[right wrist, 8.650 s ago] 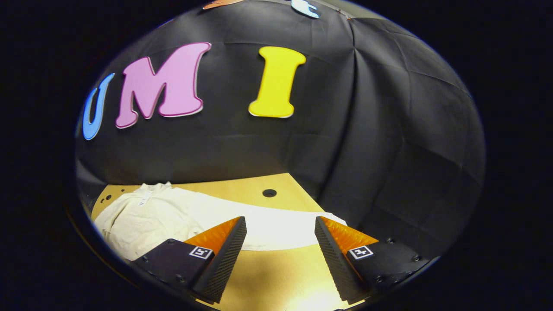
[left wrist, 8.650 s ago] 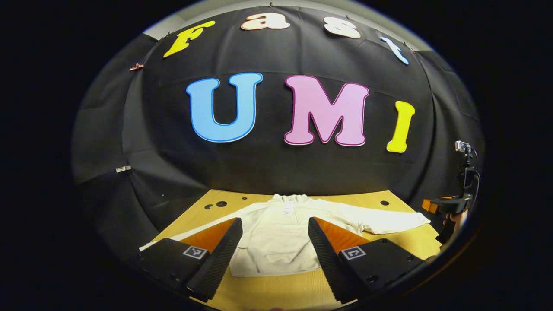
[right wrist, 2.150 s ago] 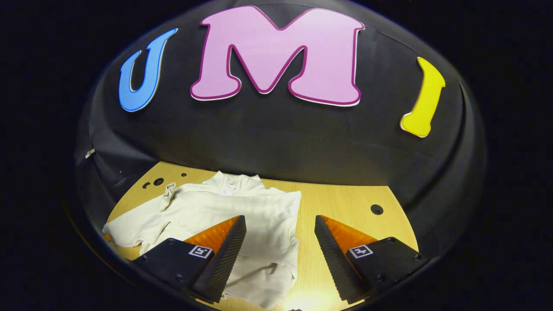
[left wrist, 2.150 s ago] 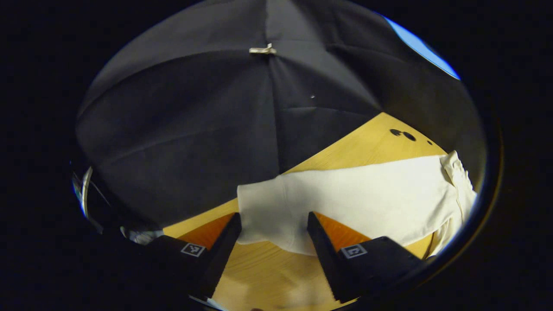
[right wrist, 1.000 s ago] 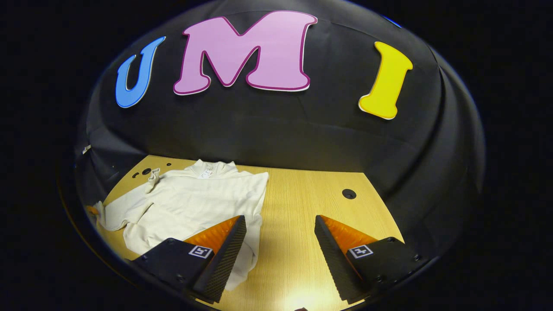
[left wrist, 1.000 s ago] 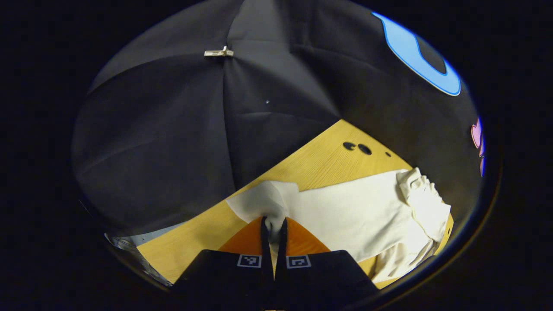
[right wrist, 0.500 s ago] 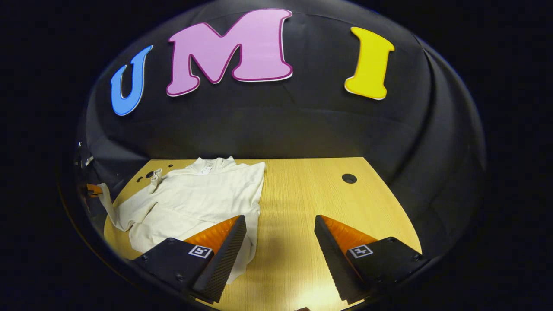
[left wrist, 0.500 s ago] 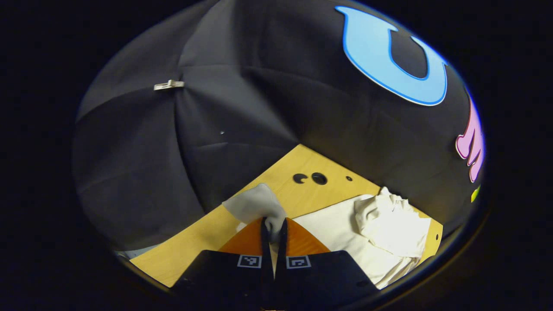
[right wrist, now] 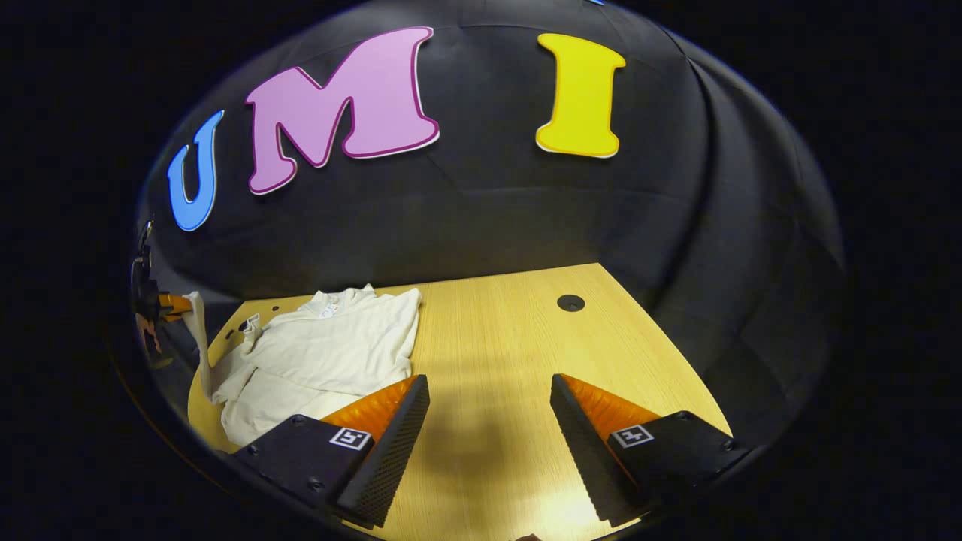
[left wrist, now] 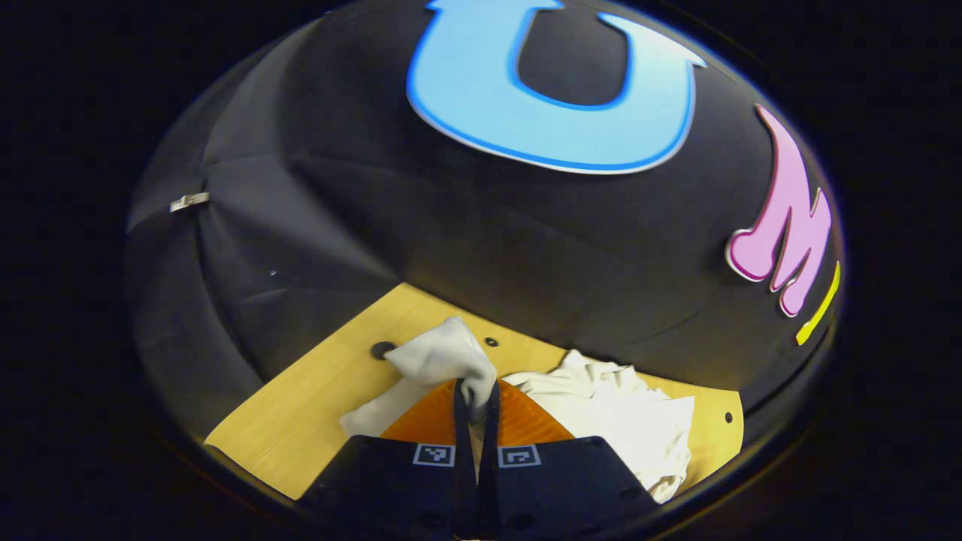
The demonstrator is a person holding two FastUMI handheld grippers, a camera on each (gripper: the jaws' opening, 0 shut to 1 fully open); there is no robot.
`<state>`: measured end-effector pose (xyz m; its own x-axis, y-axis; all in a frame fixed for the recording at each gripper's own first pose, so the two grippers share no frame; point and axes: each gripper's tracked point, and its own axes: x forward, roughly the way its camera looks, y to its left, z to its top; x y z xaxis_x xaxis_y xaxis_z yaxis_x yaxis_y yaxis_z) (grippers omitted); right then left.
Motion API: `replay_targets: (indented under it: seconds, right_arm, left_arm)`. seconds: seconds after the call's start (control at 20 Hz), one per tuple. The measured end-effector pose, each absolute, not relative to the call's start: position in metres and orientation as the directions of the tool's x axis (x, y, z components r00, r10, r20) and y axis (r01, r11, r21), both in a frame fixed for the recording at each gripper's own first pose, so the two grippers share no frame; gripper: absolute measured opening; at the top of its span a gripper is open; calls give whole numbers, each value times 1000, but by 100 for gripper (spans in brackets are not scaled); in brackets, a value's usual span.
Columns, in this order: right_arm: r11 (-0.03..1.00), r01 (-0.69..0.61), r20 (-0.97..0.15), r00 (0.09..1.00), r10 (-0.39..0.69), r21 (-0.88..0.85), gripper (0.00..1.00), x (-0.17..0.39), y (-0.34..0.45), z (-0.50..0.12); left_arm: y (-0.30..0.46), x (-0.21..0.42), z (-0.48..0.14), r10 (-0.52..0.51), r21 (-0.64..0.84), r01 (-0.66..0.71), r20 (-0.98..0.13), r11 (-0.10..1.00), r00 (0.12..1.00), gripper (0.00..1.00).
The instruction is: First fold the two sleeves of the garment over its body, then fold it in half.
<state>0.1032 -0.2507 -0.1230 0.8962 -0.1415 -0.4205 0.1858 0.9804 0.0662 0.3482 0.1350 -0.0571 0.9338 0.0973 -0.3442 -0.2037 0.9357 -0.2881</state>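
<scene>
**Q.** What is the left claw point(left wrist: 474, 402) doing, and with what?

**A.** In the left gripper view its two fingers are pressing together on the cuff end of the left sleeve point(left wrist: 440, 361), which is bunching up above the tips. From there the sleeve is trailing down toward the bench point(left wrist: 301, 413). In the right gripper view the same sleeve point(right wrist: 201, 330) is hanging from that claw at the far left edge, raised clear of the wood.

**Q.** Which way is the rest of the task's thing lying from that claw?

**A.** The garment point(left wrist: 631, 421) is lying to the right of the closed fingers and a little beyond them, so the sleeve's long axis is running from the claw rightward into the body. The coming move, as a judgement, is carrying the cuff rightward across the body. The left claw is the nearer one and is already holding the cloth.

**Q.** And the right claw point(right wrist: 488, 428)?

**A.** It is standing wide open, holding nothing, above bare bench point(right wrist: 526, 338). The garment point(right wrist: 323, 353) is lying to its left, collar toward the wall.

**Q.** What is the count?

**A.** One garment, one raised sleeve, two claws, one bench. The other sleeve appears already folded onto the body, though that is hard to confirm.
</scene>
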Motion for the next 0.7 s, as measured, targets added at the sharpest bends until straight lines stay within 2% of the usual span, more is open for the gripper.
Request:
replay_targets:
  seconds: [0.05, 0.1, 0.3, 0.55, 0.7]
  right_arm:
    - [980, 192, -431, 890, -150, 54, 100, 101, -259, -129]
    - [977, 210, -438, 883, -169, 46, 100, 98, -270, -132]
    - [958, 276, -430, 876, -220, 72, 99, 86, -305, -139]
    - [945, 313, -470, 851, -235, 95, 99, 67, -318, -164]
    - [941, 318, -491, 842, -221, 121, 99, 56, -315, -176]
  left_arm:
    - [116, 356, -51, 74, -278, -173, -334, 945, 940, 11]
    - [97, 365, -47, 45, -274, -140, -328, 952, 944, 6]
    - [9, 389, -40, -97, -234, 21, -322, 972, 942, 6]
    - [-127, 406, -58, -298, -215, 234, -343, 948, 891, 6]
    - [-191, 408, -75, -372, -174, 330, -359, 928, 856, 6]
